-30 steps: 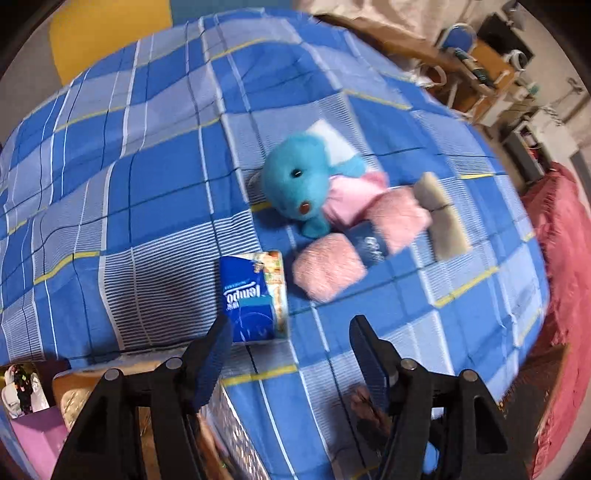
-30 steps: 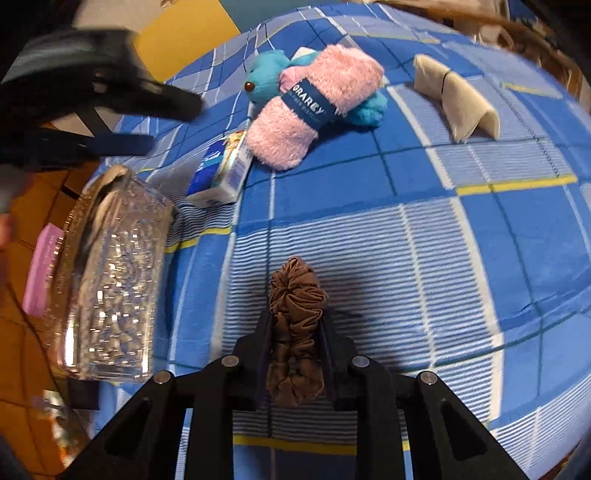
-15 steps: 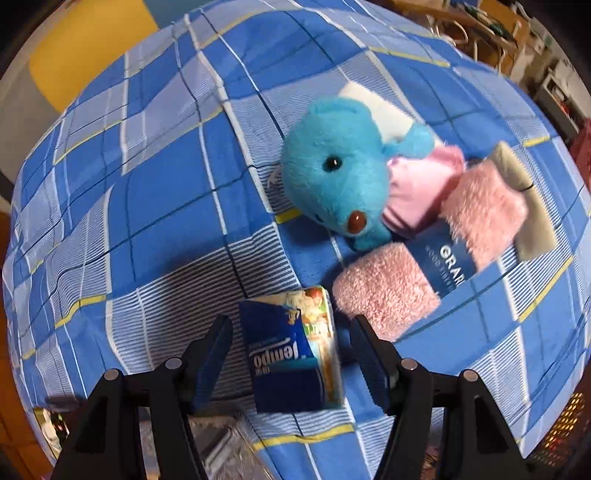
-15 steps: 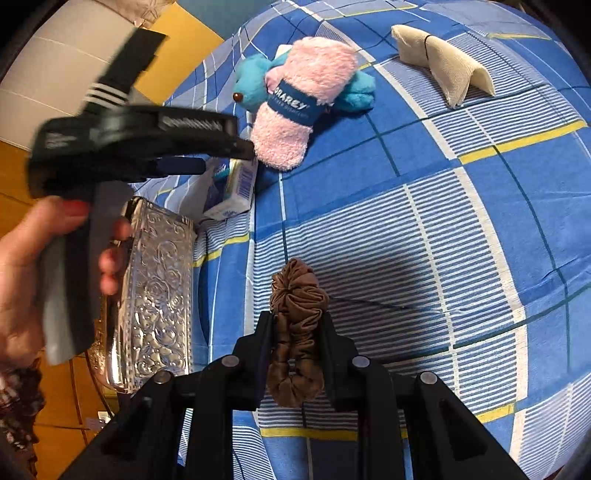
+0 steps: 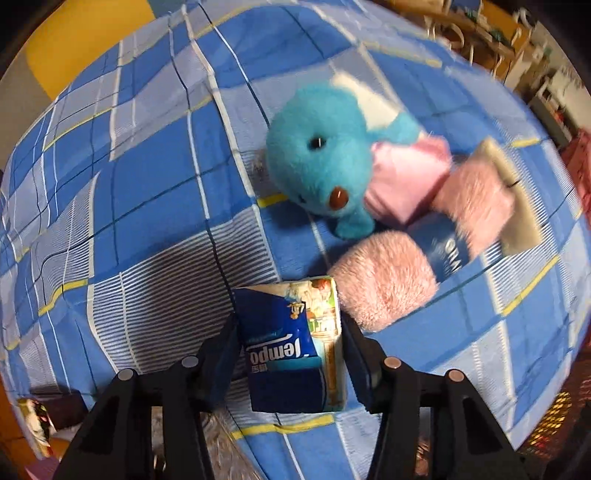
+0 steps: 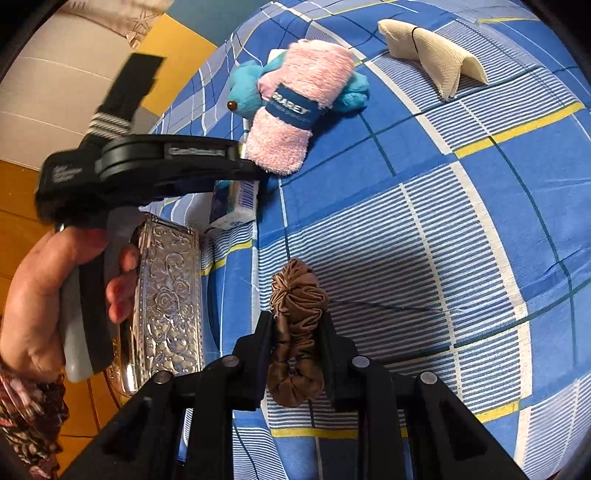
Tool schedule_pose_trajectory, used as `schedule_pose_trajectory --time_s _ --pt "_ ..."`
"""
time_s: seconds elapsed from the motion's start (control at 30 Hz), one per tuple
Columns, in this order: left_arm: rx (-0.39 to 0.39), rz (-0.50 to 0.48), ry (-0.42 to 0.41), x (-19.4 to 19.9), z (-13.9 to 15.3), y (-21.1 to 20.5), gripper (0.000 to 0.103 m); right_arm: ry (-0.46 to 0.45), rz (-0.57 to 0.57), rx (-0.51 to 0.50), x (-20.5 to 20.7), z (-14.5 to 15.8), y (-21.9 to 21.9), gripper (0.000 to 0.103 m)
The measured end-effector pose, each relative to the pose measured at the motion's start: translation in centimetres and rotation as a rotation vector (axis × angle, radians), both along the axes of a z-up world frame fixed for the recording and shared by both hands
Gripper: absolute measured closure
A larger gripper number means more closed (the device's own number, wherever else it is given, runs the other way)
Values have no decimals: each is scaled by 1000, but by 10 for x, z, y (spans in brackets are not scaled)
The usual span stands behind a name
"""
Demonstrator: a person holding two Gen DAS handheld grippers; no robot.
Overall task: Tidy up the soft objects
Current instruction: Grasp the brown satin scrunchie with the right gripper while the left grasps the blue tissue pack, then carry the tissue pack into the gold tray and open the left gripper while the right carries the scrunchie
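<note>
Lowered over the tissue pack (image 5: 291,347), the left hand-held gripper (image 5: 290,354) is closing around it.
The scrunchie (image 6: 297,332) is clamped by the right hand-held gripper (image 6: 295,354); the soft pack may be crushed or slip.

A home bedroom is showing here: a bed (image 5: 155,192) is lying under a blue checked sheet with yellow and white lines, and a blue plush toy (image 5: 321,166), a rolled pink towel (image 6: 299,110) and a pack of tissues (image 5: 291,347) are resting on it. Beyond the bed's far edge, cluttered wooden furniture (image 5: 480,33) is standing, and an orange and cream wall (image 6: 74,66) is rising alongside.
</note>
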State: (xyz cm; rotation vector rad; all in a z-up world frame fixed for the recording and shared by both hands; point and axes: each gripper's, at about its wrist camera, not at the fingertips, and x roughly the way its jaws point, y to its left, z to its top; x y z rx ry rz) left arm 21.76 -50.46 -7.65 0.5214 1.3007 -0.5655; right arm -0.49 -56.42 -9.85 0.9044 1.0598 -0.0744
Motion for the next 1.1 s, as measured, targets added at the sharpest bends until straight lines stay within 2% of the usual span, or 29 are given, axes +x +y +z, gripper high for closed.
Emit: schedule_pose_trajectory --time_s 0.23,0.37,0.47,0.63,0.8,0.9,0.97,1.1 --pt "-265 11 4 -23 68 26 50 12 -18 -20 -2 2 -9 78" --pt "-435 -19 63 -47 100 57 50 23 -26 -58 -3 2 -11 78" --pt "-530 -38 77 -62 120 86 50 21 -28 -61 -1 -5 -12 78" --pt "-651 -49 36 -96 158 140 50 -21 -7 -113 4 -2 -6 78" --pt "-706 -41 -47 -111 180 213 50 -124 3 -183 2 16 8 78" --pt "-720 10 -75 -110 186 270 50 -175 -7 -207 -2 23 12 78" --pt "-734 74 -80 -103 182 312 50 -206 -25 -189 -6 25 14 78" --pt "-719 187 -85 -89 162 382 50 -238 -69 -218 -19 37 21 78"
